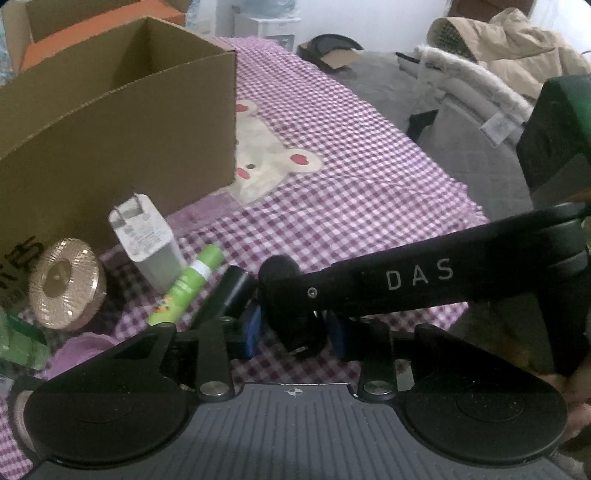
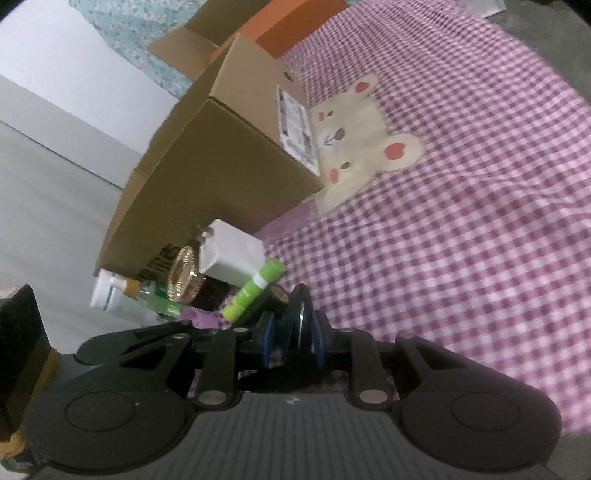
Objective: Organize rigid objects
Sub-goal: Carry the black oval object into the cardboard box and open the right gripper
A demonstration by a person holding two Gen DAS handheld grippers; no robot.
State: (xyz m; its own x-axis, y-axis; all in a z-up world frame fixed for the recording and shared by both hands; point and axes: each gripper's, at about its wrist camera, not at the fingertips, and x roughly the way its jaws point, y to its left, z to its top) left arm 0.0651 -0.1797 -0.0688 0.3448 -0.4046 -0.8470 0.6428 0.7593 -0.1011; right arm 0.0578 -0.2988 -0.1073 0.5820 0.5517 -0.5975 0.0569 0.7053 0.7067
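Note:
A small black round object point(image 2: 301, 314) sits edge-on between the blue pads of my right gripper point(image 2: 293, 332), which is shut on it. In the left wrist view the right gripper's long black finger point(image 1: 406, 280) reaches in from the right. The same black object point(image 1: 299, 328) lies between my left gripper's point(image 1: 295, 332) blue pads, which stand against both its sides. Just left lie a green tube point(image 1: 188, 284), a black cylinder point(image 1: 234, 291), a white charger point(image 1: 147, 236) and a gold ribbed round piece point(image 1: 66, 284). Behind them stands an open cardboard box point(image 1: 110, 140).
Everything rests on a purple checked cloth point(image 1: 351, 166) with a bear patch. A white bottle point(image 2: 110, 299) and a green bottle point(image 2: 159, 302) lie by the box's near corner. A beige coat point(image 1: 517, 44) and a grey quilt point(image 1: 461, 155) are at the right, an orange box point(image 1: 92, 29) behind.

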